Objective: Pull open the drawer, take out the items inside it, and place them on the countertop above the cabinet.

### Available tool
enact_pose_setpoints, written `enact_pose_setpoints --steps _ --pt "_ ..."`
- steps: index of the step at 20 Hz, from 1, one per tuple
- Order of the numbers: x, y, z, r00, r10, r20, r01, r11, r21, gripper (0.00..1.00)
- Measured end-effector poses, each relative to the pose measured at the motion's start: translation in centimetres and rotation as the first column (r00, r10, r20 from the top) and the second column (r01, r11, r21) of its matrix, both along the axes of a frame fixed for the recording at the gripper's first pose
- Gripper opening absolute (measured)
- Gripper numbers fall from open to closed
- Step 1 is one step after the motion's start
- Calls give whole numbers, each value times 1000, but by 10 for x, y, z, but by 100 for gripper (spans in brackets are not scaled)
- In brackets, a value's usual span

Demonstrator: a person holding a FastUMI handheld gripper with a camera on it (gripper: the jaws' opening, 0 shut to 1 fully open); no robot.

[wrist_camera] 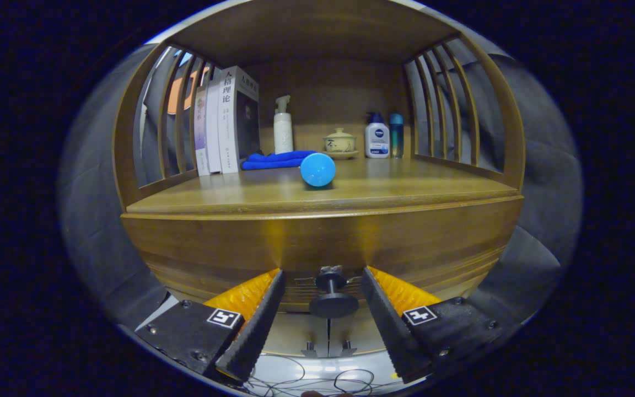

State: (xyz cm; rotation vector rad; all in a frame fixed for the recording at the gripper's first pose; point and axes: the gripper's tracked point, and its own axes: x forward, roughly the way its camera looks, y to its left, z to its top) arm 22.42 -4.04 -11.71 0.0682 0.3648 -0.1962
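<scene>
A wooden cabinet stands right in front of me, its drawer front (pixel 323 245) closed flush under the countertop (pixel 405 190). The drawer's dark round knob (pixel 333 302) sticks out toward me and sits between my two fingers, with a gap on each side. My gripper (pixel 322 273) is open around the knob, touching nothing that I can tell. On the countertop lies a blue cylinder (pixel 317 169), its round end facing me. The inside of the drawer is hidden.
At the back of the shelf are upright books (pixel 224 124), a folded blue cloth (pixel 276 160), a white pump bottle (pixel 283 127), a small lidded pot (pixel 339 142), a lotion bottle (pixel 377 138) and a teal bottle (pixel 396 134). Slatted wooden sides close in the shelf. Cables lie on the floor (pixel 317 380) below.
</scene>
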Motion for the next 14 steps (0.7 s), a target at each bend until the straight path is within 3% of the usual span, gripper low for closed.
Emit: enact_pose_setpoints --steps 8,14 --pt "-64 6 19 998 43 47 -44 999 18 94" --pt "-115 15 67 984 90 152 -93 996 9 95"
